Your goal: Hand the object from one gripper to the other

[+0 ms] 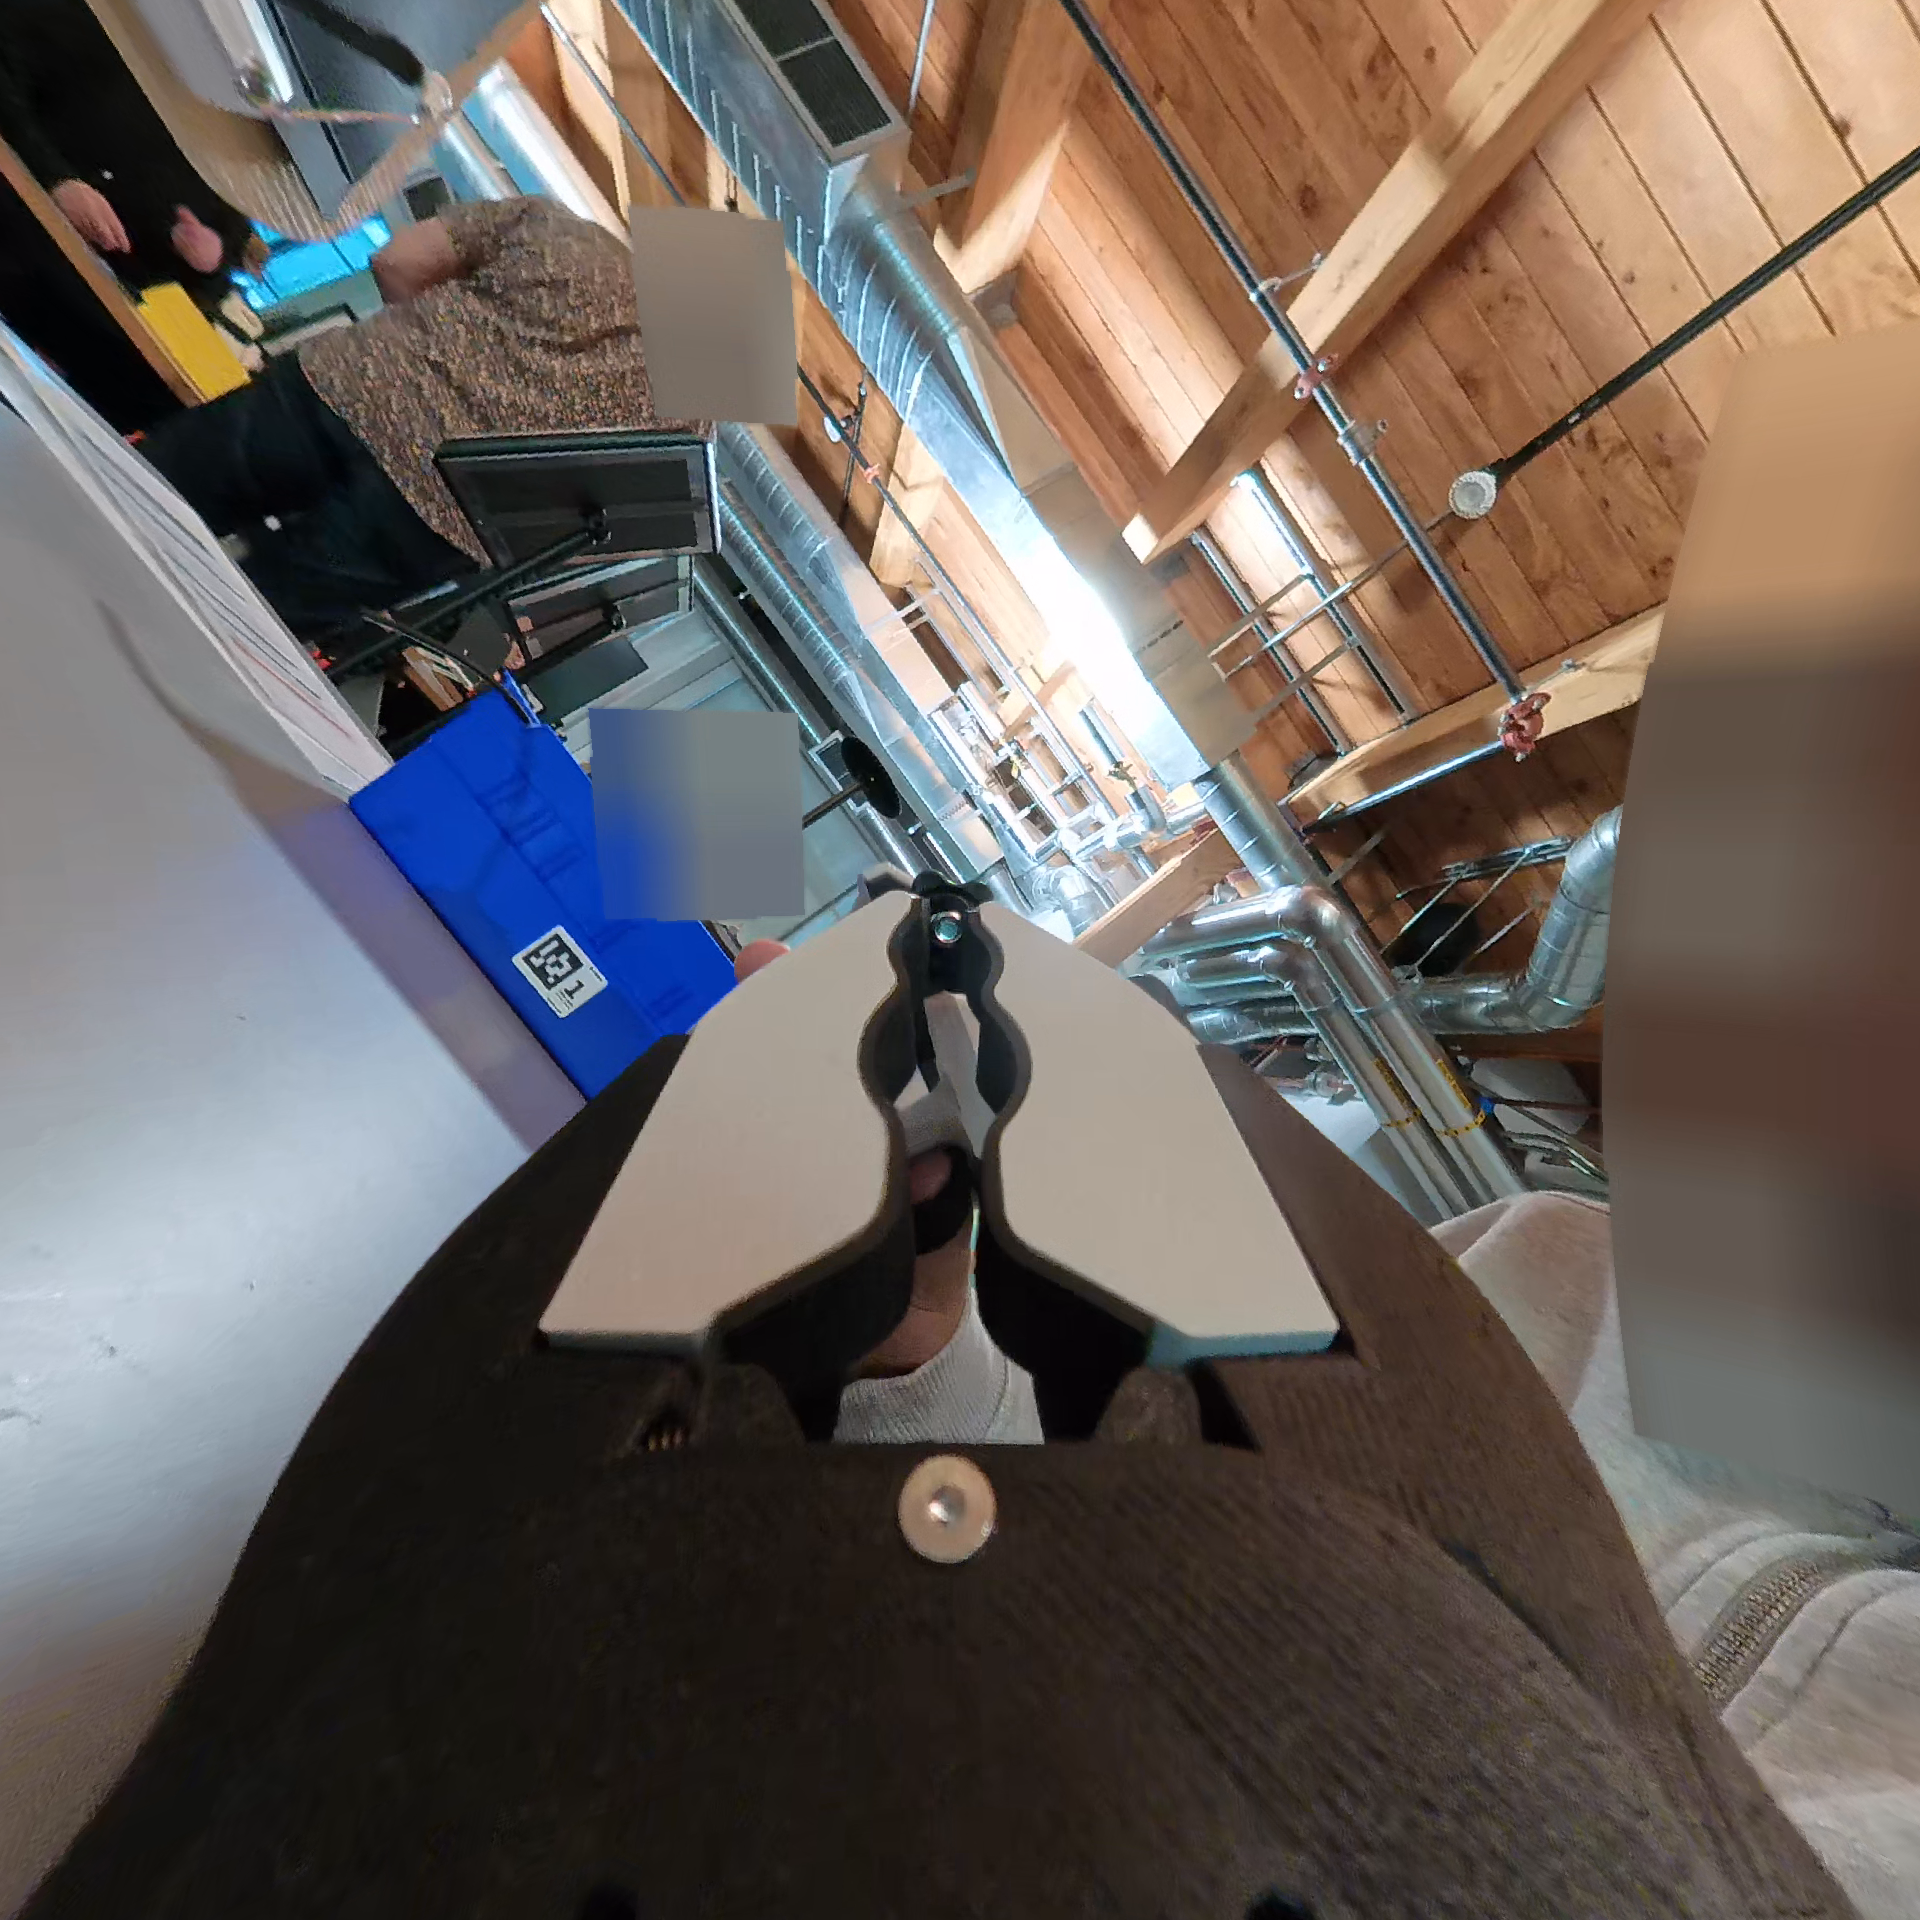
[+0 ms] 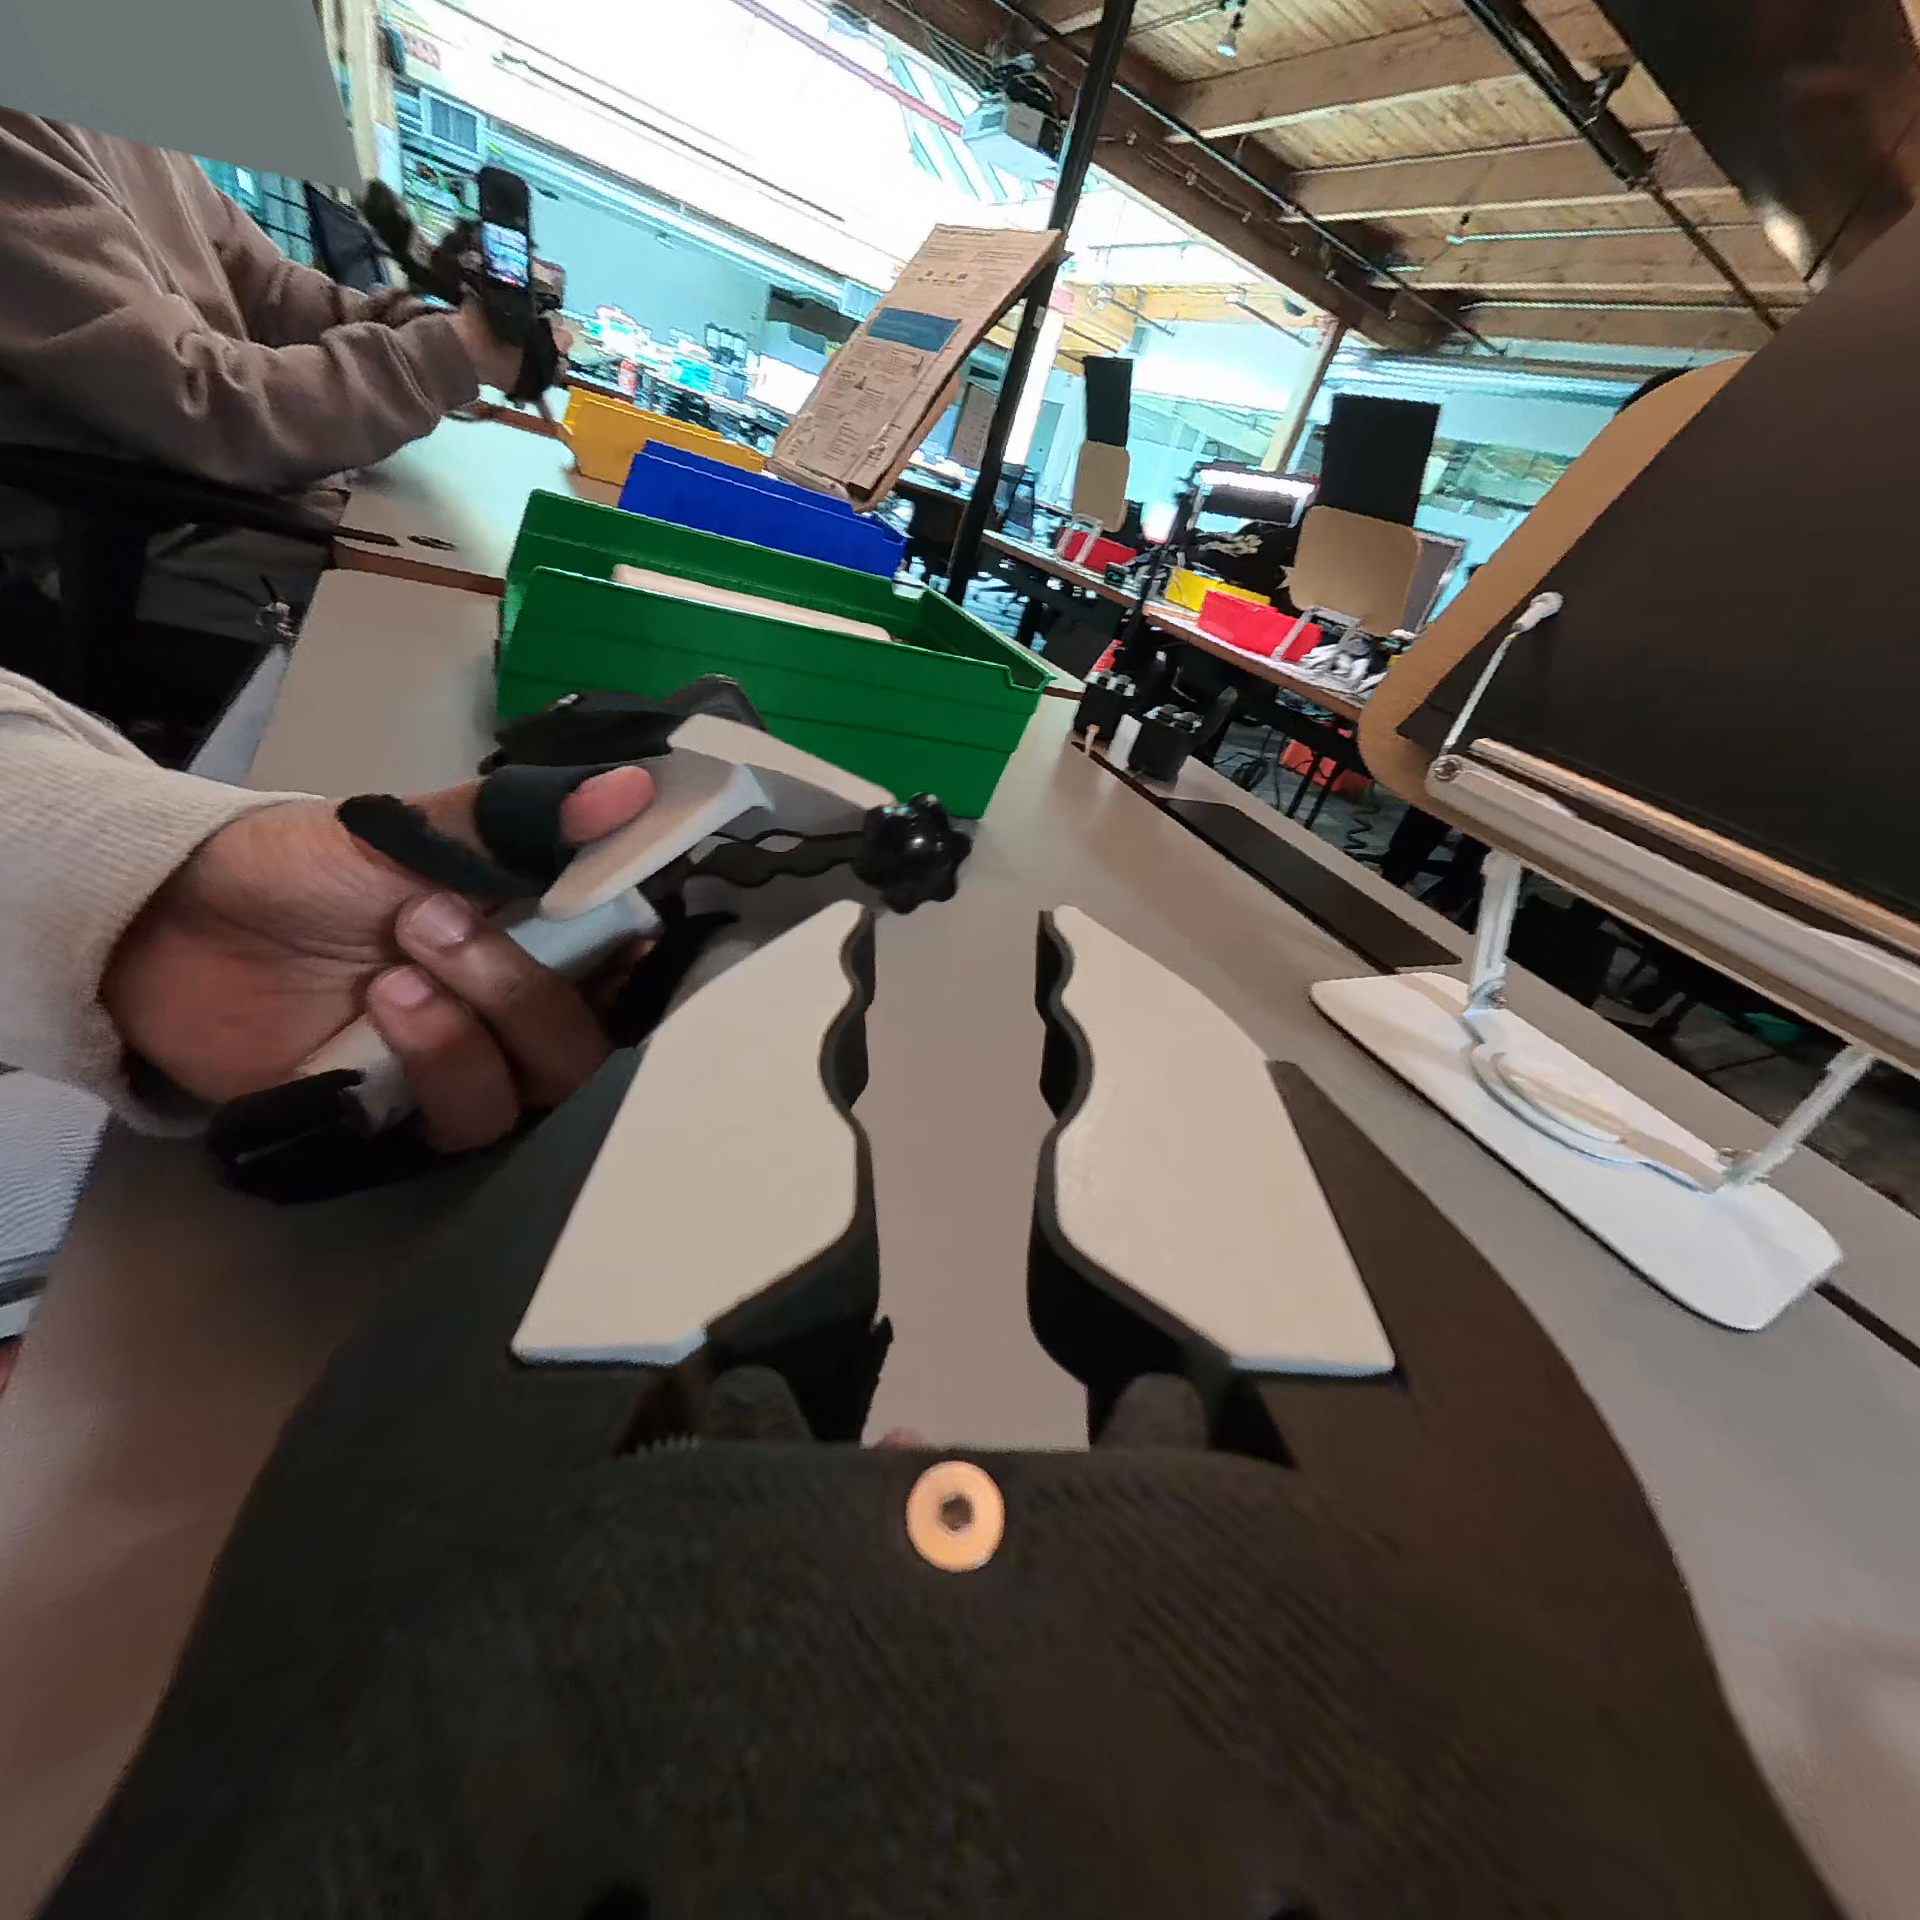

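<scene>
The left gripper (image 1: 943, 935) clenches a black knob (image 2: 912, 852) at its fingertips. The right gripper (image 2: 954, 935) hovers beside it over the counter (image 2: 1195, 935), its 2 fingers (image 2: 727, 1122) released.

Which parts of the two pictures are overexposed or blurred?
Left wrist view: glare burns out a strip between the ceiling ducts; the left gripper, shut on a black knob, stays sharp. Right wrist view: far windows blow out; the open right gripper is slightly soft.
</scene>
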Available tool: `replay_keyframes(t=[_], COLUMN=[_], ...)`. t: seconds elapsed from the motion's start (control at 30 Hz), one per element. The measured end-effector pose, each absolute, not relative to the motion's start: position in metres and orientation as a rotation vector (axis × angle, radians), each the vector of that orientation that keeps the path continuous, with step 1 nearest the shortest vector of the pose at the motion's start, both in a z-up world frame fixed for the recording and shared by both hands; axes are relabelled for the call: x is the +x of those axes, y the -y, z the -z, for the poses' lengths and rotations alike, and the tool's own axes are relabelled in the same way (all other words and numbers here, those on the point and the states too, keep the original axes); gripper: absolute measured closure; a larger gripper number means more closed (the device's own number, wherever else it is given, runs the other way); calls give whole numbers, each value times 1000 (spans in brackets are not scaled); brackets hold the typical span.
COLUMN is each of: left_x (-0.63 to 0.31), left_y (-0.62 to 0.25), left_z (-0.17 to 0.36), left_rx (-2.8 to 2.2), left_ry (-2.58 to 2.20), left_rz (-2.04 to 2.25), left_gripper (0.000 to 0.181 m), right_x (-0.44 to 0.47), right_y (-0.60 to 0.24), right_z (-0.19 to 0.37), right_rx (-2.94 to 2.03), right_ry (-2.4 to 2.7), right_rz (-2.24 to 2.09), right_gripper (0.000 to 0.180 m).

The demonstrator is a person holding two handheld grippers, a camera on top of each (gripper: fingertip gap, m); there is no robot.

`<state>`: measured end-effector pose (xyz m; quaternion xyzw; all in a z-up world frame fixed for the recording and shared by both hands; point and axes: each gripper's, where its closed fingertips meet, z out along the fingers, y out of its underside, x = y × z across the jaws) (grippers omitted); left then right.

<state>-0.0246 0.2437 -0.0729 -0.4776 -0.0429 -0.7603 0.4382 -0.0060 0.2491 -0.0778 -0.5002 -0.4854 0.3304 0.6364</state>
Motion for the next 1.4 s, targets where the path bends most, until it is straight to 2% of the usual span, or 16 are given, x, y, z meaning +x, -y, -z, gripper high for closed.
replay_keyframes(t=[0.03,0.33,0.6,1.1,1.4], left_x=[-27,-26,-15,-6,-5], left_y=[-245,-243,-237,-234,-234], left_z=[72,69,70,74,74], left_rx=[-1179,-1208,-1263,-1286,-1302], left_ry=[115,26,-95,-128,-146], left_rz=[1885,1792,1697,1699,1704], left_gripper=[175,176,176,176,176], right_x=[-8,-20,-5,-10,-10], right_y=[-247,-226,-240,-234,-234], right_z=[79,85,74,79,79], right_rx=[-1147,-1412,-1456,-1482,-1478], right_ry=[1116,970,767,786,810], right_rz=[-789,-1492,-1728,-1796,-1763], right_gripper=[150,143,145,155,156])
